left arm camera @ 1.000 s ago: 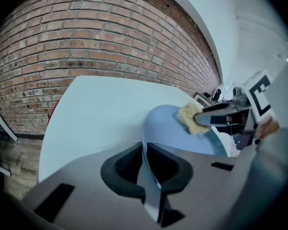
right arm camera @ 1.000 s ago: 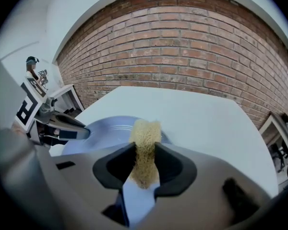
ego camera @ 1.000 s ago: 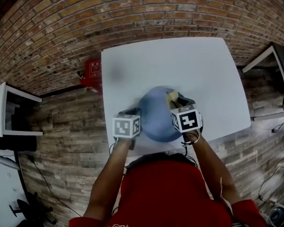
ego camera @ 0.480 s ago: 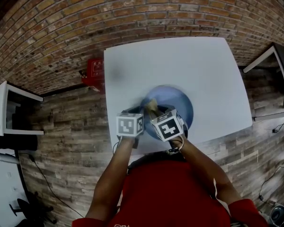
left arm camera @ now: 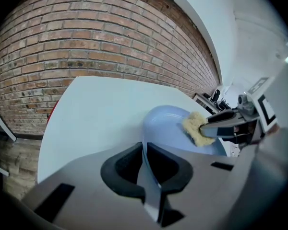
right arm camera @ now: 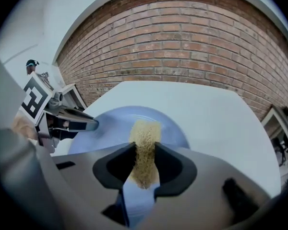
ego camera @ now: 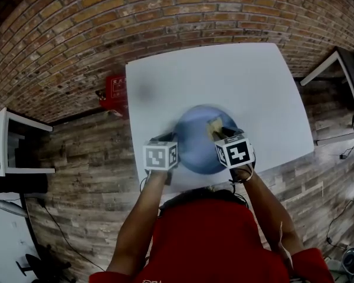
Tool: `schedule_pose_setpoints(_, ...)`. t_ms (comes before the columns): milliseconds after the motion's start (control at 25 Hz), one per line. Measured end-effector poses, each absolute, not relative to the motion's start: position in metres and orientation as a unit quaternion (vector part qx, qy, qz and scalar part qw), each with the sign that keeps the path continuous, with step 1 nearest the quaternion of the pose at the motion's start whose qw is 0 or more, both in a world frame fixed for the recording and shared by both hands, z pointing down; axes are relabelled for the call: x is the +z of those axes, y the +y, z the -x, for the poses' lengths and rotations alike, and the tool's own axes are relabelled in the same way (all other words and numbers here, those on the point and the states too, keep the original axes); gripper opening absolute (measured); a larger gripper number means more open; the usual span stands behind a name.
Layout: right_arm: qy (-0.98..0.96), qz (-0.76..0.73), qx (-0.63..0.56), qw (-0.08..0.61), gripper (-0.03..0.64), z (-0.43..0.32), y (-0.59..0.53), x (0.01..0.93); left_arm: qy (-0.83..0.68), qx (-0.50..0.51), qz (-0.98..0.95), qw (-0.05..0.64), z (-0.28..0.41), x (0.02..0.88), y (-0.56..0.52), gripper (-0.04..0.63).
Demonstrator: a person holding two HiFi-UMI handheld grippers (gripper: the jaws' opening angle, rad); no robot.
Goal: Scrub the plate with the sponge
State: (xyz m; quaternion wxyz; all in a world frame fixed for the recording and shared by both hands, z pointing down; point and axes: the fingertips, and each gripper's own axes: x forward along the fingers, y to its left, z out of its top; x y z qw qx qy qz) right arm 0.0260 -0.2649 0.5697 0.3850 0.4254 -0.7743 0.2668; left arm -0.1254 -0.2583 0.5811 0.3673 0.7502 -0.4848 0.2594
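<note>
A round blue plate (ego camera: 194, 143) lies near the front edge of the white table (ego camera: 253, 81). My left gripper (ego camera: 172, 145) is shut on the plate's left rim; in the left gripper view the thin rim (left arm camera: 149, 176) runs between its pads, and the plate (left arm camera: 165, 126) tilts away beyond. My right gripper (ego camera: 219, 131) is shut on a yellow sponge (ego camera: 214, 124), which rests on the right part of the plate. The right gripper view shows the sponge (right arm camera: 145, 143) clamped between the pads and pressed onto the plate (right arm camera: 110, 128). The left gripper (right arm camera: 72, 122) shows at that view's left.
The table's far half (ego camera: 224, 69) holds nothing. A red box (ego camera: 115, 90) stands on the wooden floor by the table's far left corner, before a brick wall (ego camera: 135, 16). White furniture (ego camera: 6, 140) stands at the left, and another table (ego camera: 327, 69) at the right.
The right gripper with the sponge swept across the plate to its left side, beside the left gripper, and has come back to the right side. The left gripper kept still.
</note>
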Motion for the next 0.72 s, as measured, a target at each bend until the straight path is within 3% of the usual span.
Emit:
schedule_pose_setpoints(320,-0.744,-0.475,0.275,0.381,0.12,-0.065,-0.264,0.562,-0.484,0.258,-0.75,0.369,0.124,0.581,-0.258,0.04)
schedule_pose_setpoints(720,-0.813,-0.341,0.279,0.381,0.12,0.056,-0.209,0.561,-0.487,0.254,-0.749,0.37,0.124,0.581,-0.257,0.04)
